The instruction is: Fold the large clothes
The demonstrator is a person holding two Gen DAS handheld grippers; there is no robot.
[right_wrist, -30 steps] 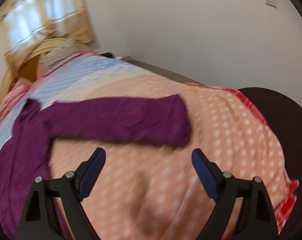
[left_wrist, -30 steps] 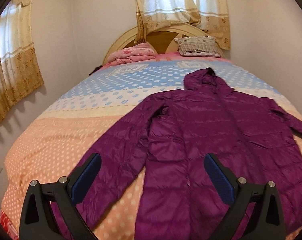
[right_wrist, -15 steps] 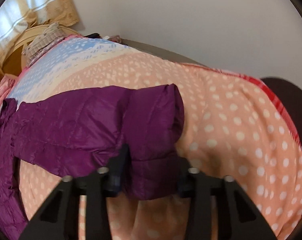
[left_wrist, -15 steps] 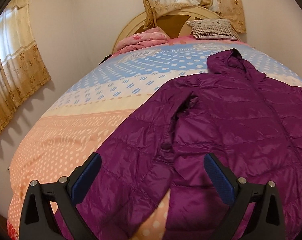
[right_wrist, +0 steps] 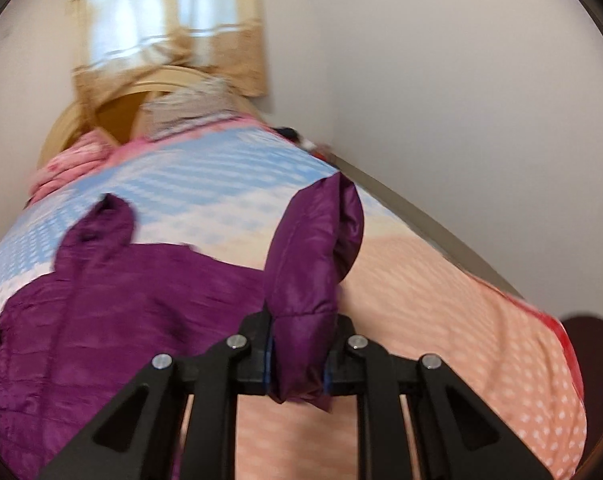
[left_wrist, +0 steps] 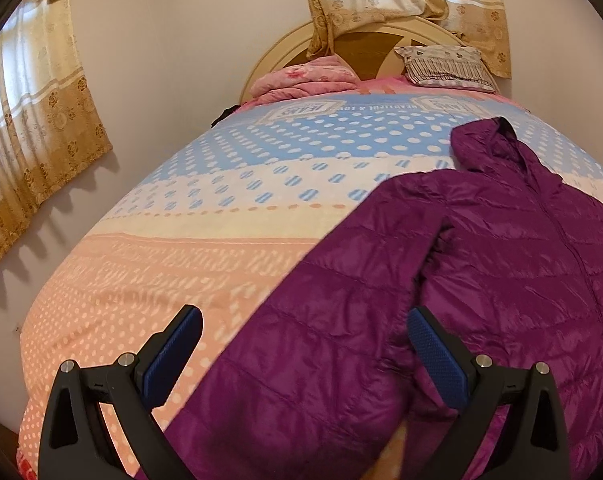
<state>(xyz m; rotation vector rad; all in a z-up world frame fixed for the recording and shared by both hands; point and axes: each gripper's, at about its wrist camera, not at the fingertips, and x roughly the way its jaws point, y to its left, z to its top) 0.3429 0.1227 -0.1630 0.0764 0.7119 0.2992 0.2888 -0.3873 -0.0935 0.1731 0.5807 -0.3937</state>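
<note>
A purple hooded puffer jacket [left_wrist: 521,280] lies spread on the bed, hood toward the headboard. Its near sleeve [left_wrist: 309,360] runs down between my left gripper's [left_wrist: 301,356] blue pads; the gripper is open just above it. In the right wrist view my right gripper [right_wrist: 297,364] is shut on the cuff of the other sleeve [right_wrist: 305,264], lifted off the bed and curving up above the jacket body [right_wrist: 113,300].
The bed [left_wrist: 189,248] has a dotted blue, cream and peach cover. A pink blanket [left_wrist: 301,80] and a striped pillow [left_wrist: 445,64] sit by the headboard. Curtains [left_wrist: 33,120] hang on the left wall. A bare wall [right_wrist: 481,120] runs along the bed's right side.
My right gripper closed on the sleeve cuff and has lifted it, swinging toward the jacket body. My left gripper moved lower and closer over the near sleeve, still open.
</note>
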